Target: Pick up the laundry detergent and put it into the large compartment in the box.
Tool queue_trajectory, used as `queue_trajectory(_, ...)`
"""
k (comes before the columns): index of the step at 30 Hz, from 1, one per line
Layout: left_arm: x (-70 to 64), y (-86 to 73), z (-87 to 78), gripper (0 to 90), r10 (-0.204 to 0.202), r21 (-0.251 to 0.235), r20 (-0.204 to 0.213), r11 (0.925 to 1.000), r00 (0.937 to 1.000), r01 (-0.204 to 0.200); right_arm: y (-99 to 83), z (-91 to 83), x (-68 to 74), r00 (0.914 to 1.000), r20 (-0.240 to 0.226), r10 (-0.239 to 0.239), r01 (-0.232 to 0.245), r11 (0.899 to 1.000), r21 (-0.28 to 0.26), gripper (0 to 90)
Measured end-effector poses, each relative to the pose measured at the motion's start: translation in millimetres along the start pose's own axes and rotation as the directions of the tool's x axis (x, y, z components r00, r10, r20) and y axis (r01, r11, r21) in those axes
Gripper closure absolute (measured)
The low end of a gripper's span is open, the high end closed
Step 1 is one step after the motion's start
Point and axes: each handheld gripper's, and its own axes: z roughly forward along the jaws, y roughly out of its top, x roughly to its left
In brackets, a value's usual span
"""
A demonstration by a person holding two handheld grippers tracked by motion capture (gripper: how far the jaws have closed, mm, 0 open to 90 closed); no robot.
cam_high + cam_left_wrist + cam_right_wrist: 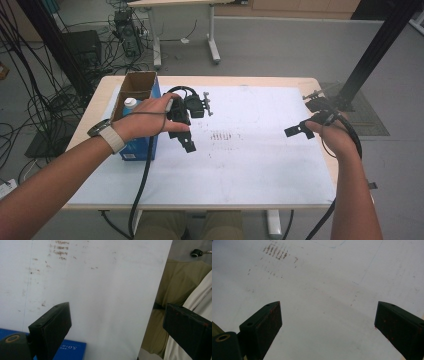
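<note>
An open box (134, 97) holding a bottle (130, 103) stands at the table's (260, 170) left.

The high view looks forward and down from above the person's side of the desk (300, 82), far enough back to take in the whole white sheet (260, 160), both forearms and the floor beyond. The left gripper view rides on the left tongs (116, 326) and looks along the black jaws, close over the sheet (100, 290), toward its near edge and the person's lap; a blue box (72, 350) cuts its lower corner. The right gripper view rides on the right tongs (328, 323), close above the sheet (324, 290). All three views share the sheet's brown scuff marks (220, 136).
</note>
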Motion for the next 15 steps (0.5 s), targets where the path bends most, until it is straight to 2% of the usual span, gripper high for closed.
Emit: queue_trajectory(15, -3.3, 0.4, 1.3, 8.6, -0.002, 0.004, 0.0, 1.0, 1.0, 0.002, -1.3, -1.4, 0.5, 1.0, 0.001, -0.003, 0.003, 1.0, -0.004, 7.2)
